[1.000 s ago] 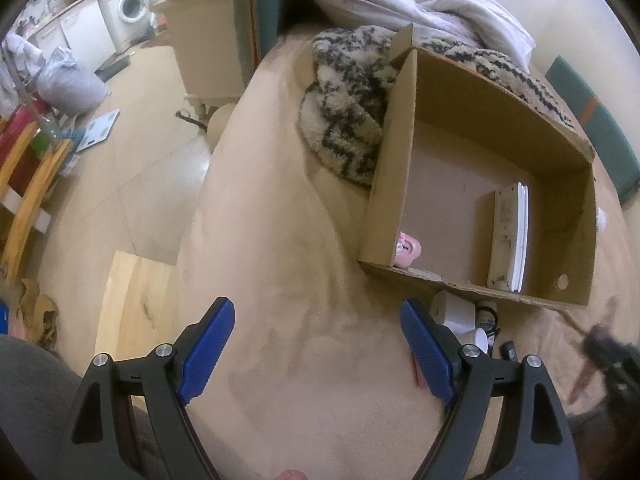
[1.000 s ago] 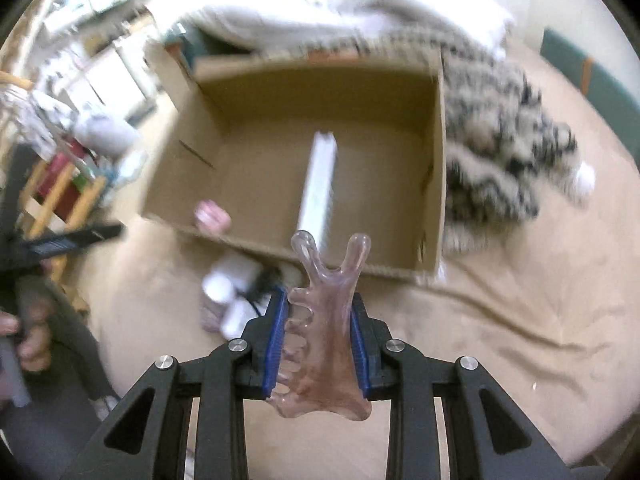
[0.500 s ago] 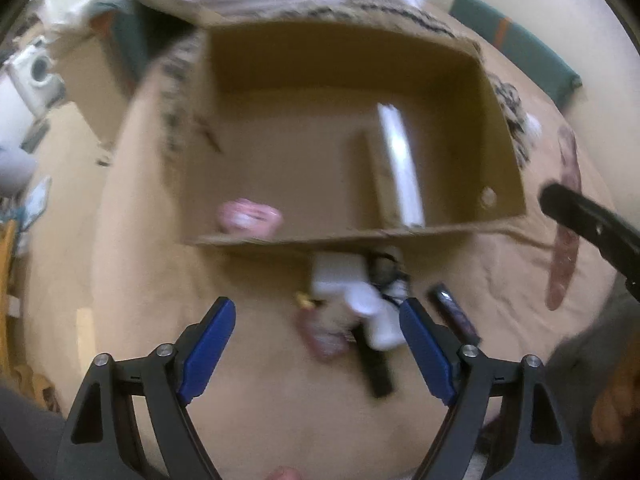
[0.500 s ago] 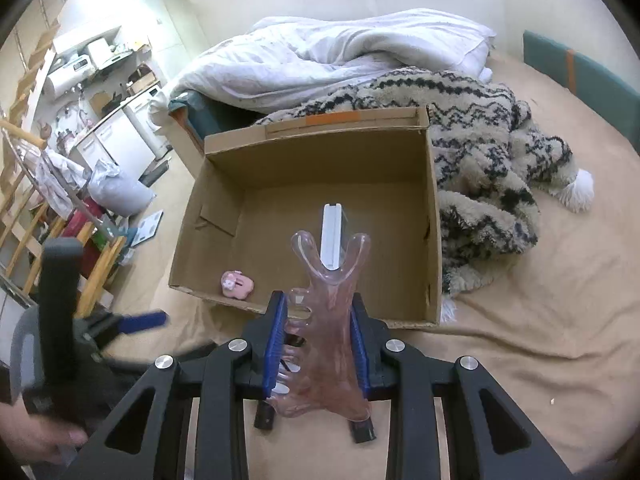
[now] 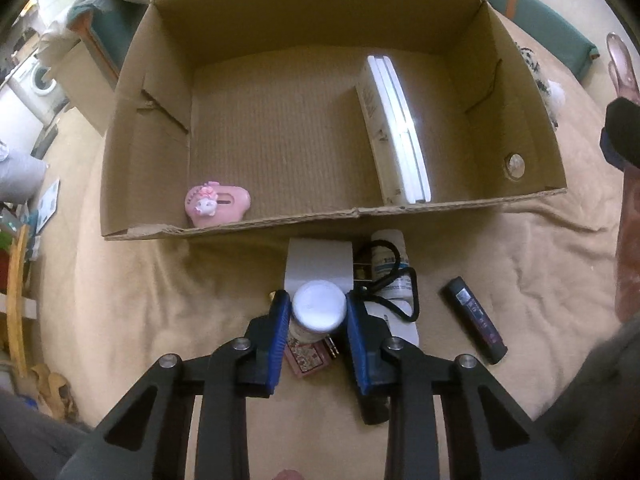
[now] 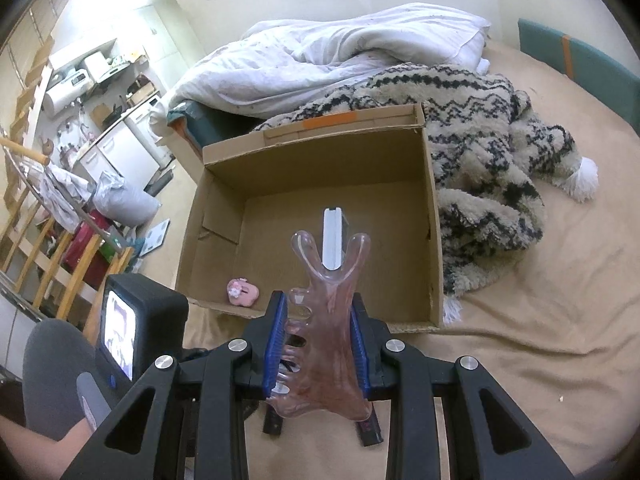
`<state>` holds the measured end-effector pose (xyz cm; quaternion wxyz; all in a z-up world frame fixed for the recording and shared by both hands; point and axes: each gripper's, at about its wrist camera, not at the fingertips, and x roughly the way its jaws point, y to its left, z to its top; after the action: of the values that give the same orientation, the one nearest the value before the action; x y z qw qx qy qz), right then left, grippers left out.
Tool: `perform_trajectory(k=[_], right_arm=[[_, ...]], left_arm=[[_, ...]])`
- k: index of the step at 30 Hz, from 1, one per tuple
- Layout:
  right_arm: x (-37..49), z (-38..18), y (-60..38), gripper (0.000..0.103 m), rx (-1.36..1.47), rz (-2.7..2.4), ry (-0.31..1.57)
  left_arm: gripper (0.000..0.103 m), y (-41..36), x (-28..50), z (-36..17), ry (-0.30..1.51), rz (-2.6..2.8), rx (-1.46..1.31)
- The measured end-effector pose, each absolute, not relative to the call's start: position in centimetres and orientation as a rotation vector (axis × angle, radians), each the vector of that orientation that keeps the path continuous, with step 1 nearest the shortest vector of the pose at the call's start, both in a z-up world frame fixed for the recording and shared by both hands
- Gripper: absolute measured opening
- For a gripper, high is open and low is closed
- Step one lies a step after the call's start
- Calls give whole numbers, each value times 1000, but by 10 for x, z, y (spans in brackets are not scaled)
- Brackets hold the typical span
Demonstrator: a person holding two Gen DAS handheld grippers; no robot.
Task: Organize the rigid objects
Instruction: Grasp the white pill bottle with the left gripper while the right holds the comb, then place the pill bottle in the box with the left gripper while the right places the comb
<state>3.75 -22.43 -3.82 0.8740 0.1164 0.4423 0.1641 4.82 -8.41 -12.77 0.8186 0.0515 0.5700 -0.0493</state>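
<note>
Bed: tan blanket (image 5: 140,300) fills the lower half of the left wrist view; the open box (image 5: 328,216) takes the upper half, its near wall running across mid-frame.
Left view, bottle: a white-capped bottle (image 5: 319,306) stands upright at lower centre, cap toward the camera, so its long axis runs roughly along the line the jaws point.
Left view, jaws: the left gripper (image 5: 318,334) has its blue pads either side of the bottle and the jaws are closing, pads at or very near its sides; a firm hold is not yet certain.
Left view, clutter: a white block (image 5: 318,262) lies just above the bottle, a second bottle (image 5: 390,268) with a black cord (image 5: 400,280) to its right, a dark stick (image 5: 474,320) further right, a pink packet (image 5: 308,356) under the jaws.
Left view, box contents: pink toy (image 5: 216,204) in the lower left corner, white slab (image 5: 396,132) on edge at right of centre.
Left view, key relation: the box lies straight above the jaws in frame, just past the near wall, so I judge the bottle needs a lift, then a short carry upward.
Right view, jaws: the right gripper (image 6: 318,344) is clamped narrowly on a pink comb (image 6: 326,320), its forked end pointing up-frame.
Right view, key relation: the comb's long axis points at the box (image 6: 434,240) centre, toward the slab (image 6: 332,236); the toy (image 6: 242,292) sits left of the jaws.
Right view, nearer hand: judging by the frames, the left holds nearer the box wall.
</note>
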Motion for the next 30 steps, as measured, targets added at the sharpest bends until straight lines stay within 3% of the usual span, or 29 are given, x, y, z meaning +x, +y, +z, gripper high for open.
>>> perform_trajectory(k=[30], right_arm=[[38,-34,-224,31,215,323,910]], left_arm=[[24,2,42,-43,1055,15,8]])
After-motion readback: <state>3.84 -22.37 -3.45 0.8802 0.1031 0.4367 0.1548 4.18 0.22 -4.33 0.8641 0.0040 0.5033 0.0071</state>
